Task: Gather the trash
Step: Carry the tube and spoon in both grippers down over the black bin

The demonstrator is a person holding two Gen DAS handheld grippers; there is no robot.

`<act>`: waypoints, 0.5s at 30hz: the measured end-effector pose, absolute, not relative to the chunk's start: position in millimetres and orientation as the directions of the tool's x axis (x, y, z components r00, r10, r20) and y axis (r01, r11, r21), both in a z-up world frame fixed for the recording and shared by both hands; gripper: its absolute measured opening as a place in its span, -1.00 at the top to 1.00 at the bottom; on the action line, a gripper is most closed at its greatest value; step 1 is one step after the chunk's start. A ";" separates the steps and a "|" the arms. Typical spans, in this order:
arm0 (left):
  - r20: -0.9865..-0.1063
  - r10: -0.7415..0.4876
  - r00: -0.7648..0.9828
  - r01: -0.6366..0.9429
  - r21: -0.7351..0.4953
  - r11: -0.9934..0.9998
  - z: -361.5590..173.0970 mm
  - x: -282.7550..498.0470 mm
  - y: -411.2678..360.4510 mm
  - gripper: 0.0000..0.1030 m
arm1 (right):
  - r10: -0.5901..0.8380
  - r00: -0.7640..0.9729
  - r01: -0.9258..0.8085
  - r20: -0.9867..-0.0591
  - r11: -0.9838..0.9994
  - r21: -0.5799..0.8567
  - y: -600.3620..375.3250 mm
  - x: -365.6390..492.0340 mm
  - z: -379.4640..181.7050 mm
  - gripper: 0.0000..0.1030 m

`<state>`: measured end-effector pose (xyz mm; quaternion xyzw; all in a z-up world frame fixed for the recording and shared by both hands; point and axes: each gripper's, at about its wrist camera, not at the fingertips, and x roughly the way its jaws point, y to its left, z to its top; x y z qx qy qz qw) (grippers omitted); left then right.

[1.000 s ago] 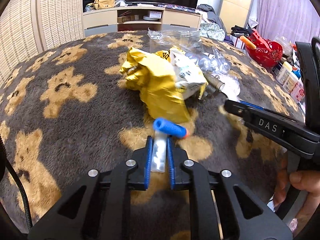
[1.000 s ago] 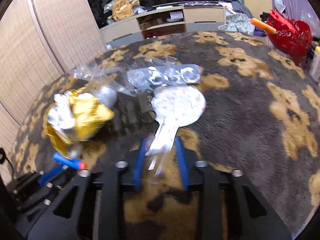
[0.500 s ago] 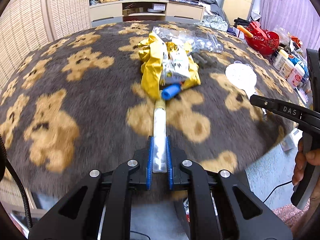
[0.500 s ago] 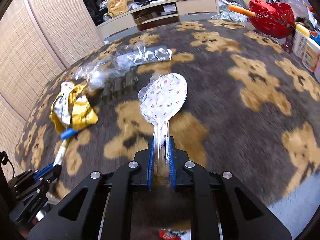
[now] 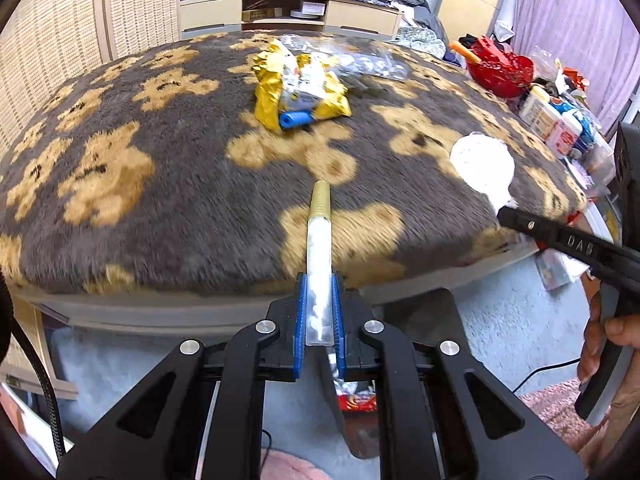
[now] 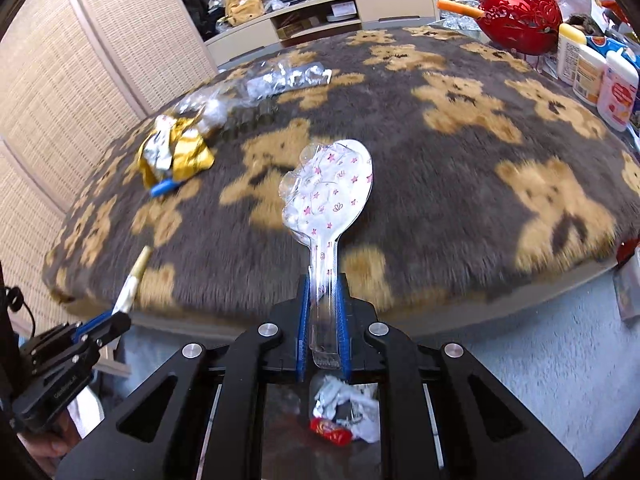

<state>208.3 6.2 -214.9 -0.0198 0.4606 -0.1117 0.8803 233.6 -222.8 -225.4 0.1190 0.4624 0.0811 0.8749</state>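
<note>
Left tongs (image 5: 319,312) are clamped on a white tube with a gold tip (image 5: 319,248), right tongs (image 6: 323,320) pinch a clear star-print wrapper (image 6: 328,196), both near the surface (image 5: 160,184) edge. Farther back sits a crumpled gold wrapper (image 5: 300,88).

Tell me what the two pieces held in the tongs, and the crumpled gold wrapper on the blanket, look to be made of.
Tube in the left tongs: translucent whitish plastic, with a matte gold tip, metal or plastic.
Spoon-shaped piece in the right tongs: thin clear plastic, glossy, crinkled, printed with pink stars.
Gold wrapper: shiny foil-like film, creased; the silver inner face, seen in the right view, suggests metallised plastic.
</note>
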 end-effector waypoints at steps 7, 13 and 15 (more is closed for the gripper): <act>-0.807 -0.245 0.537 0.191 -0.167 0.967 -219.9 177.2 -11.3 0.80 | 0.277 0.551 -0.032 -0.787 0.950 0.312 -232.3 193.9 -234.6 0.73; -0.823 -0.262 0.504 0.188 -0.192 0.963 -238.0 150.3 -20.2 0.80 | 0.286 0.534 -0.036 -0.796 0.948 0.316 -234.3 167.8 -246.7 0.73; -0.831 -0.265 0.490 0.181 -0.200 0.963 -245.6 143.6 -21.3 0.80 | 0.292 0.520 -0.037 -0.802 0.946 0.321 -233.6 161.1 -253.0 0.73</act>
